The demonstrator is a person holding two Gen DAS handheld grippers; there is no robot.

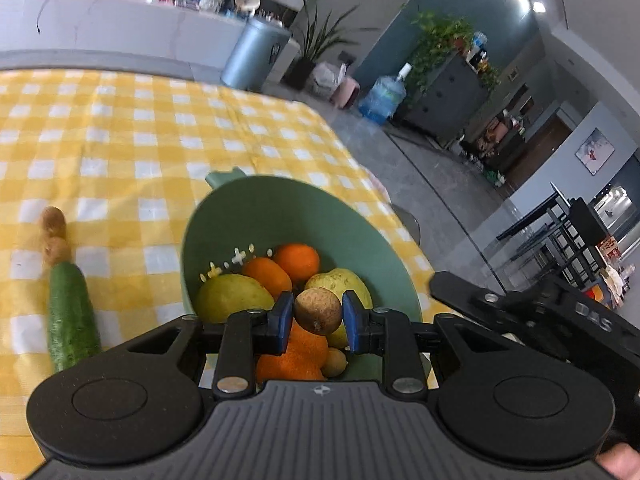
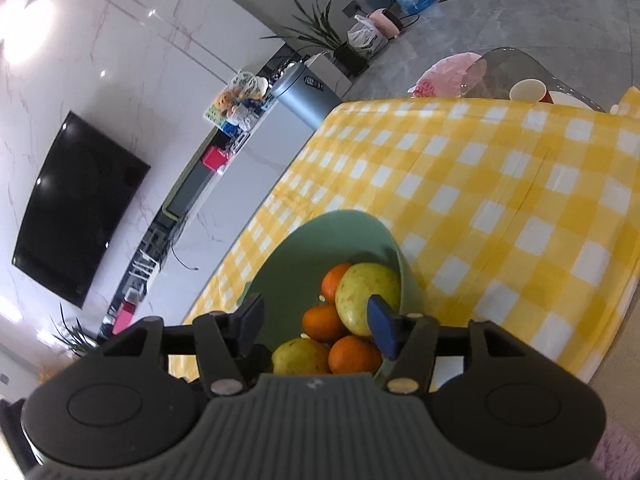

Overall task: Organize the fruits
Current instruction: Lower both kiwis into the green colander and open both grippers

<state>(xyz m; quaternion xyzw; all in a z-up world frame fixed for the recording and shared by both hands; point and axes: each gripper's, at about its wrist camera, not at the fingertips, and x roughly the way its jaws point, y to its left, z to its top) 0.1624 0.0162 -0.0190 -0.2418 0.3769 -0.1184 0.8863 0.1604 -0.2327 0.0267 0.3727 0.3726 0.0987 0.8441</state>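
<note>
A green bowl [image 1: 256,216] on the yellow checked tablecloth holds oranges [image 1: 298,261], yellow-green pears [image 1: 230,298] and a small brown fruit [image 1: 334,362]. My left gripper [image 1: 318,316] hangs over the bowl with its blue pads on either side of a small round brown fruit [image 1: 319,310]; a thin gap shows at each pad. My right gripper [image 2: 316,322] is open and empty above the same bowl [image 2: 296,256], its right pad in front of a pear [image 2: 366,298]. Oranges [image 2: 322,322] lie below.
A green cucumber [image 1: 72,320] and a knobbly brown root [image 1: 54,236] lie on the cloth left of the bowl. The table edge runs right of the bowl in the left wrist view. A paper cup [image 2: 528,90] and pink bag [image 2: 444,74] sit at the far edge.
</note>
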